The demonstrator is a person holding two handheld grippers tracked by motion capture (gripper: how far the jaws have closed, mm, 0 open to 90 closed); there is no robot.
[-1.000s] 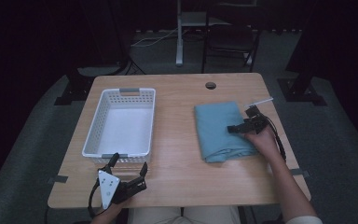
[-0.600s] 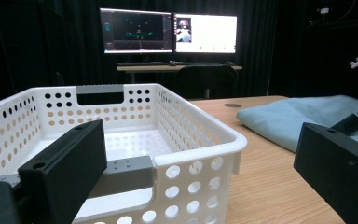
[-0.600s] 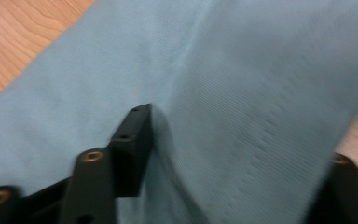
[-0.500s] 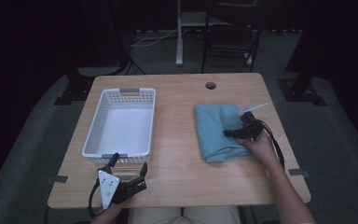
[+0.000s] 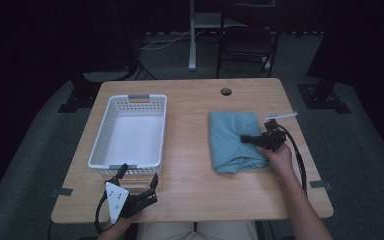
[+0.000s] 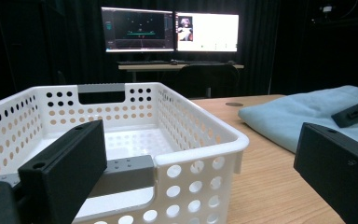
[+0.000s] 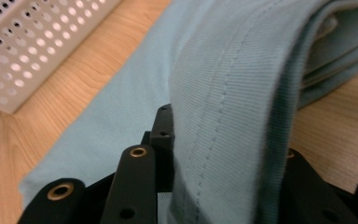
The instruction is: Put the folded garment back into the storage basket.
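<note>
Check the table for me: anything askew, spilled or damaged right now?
Nothing stands out. The folded blue cloth lies flat, with the right gripper shut on its edge. The white basket sits upright and empty; the left gripper rests open near it.

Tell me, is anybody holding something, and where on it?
The right tool has just closed on the cloth, pinching a stitched edge on its right side. The left tool holds nothing.

High view looks steeply down on the table; gripper views sit low, close, sharing the folded blue cloth and white basket.
</note>
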